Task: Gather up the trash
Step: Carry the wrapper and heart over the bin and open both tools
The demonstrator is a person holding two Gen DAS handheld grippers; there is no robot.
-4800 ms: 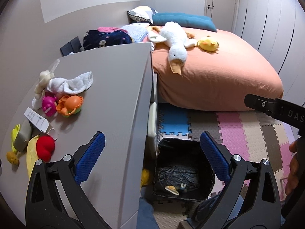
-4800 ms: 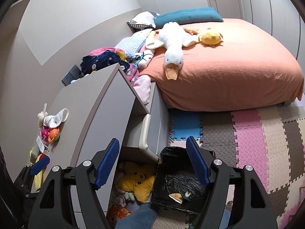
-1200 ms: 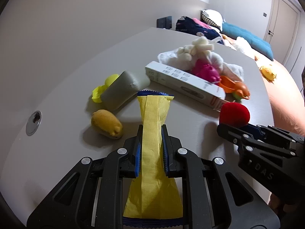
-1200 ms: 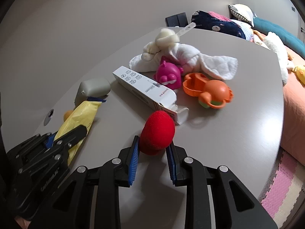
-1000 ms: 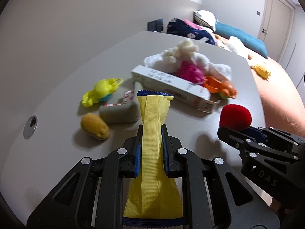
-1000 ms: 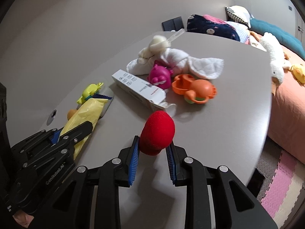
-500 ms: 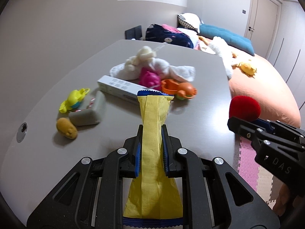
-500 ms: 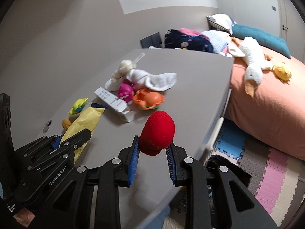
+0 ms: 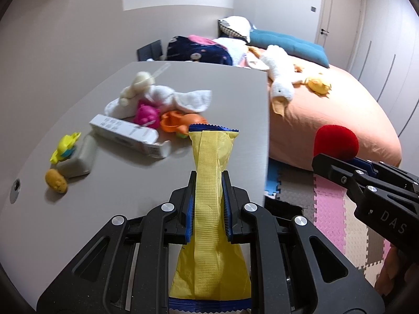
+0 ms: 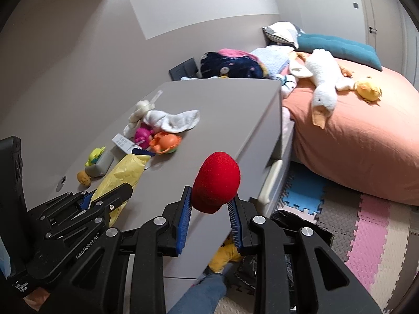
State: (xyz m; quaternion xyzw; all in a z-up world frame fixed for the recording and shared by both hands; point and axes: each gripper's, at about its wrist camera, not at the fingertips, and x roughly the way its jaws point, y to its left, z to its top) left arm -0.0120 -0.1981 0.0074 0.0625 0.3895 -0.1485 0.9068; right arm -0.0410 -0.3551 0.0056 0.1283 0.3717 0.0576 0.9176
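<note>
My left gripper (image 9: 208,183) is shut on a yellow snack wrapper (image 9: 210,209) with blue serrated ends, held above the grey dresser top (image 9: 125,188). In the right wrist view the yellow wrapper (image 10: 123,172) and the left gripper (image 10: 112,196) show at lower left. My right gripper (image 10: 209,196) is shut on a red foam ball (image 10: 216,185), held over the dresser's right edge; the red ball (image 9: 336,141) also appears at the right of the left wrist view. A black-lined bin (image 10: 301,222) stands on the floor below, mostly hidden by the grippers.
On the dresser lie a white carton (image 9: 125,136), a white sock (image 9: 183,99), pink (image 9: 146,113), orange (image 9: 178,123) and yellow-green (image 9: 65,147) toys, and a grey block (image 9: 78,159). An open drawer (image 10: 272,178) juts out. An orange bed (image 10: 353,120) with a plush goose (image 10: 323,89) stands beyond foam floor mats (image 10: 366,235).
Both grippers have swung right and slightly up, away from the clutter, carrying the wrapper and the red ball toward the dresser's edge. The bed and floor mats have come into view.
</note>
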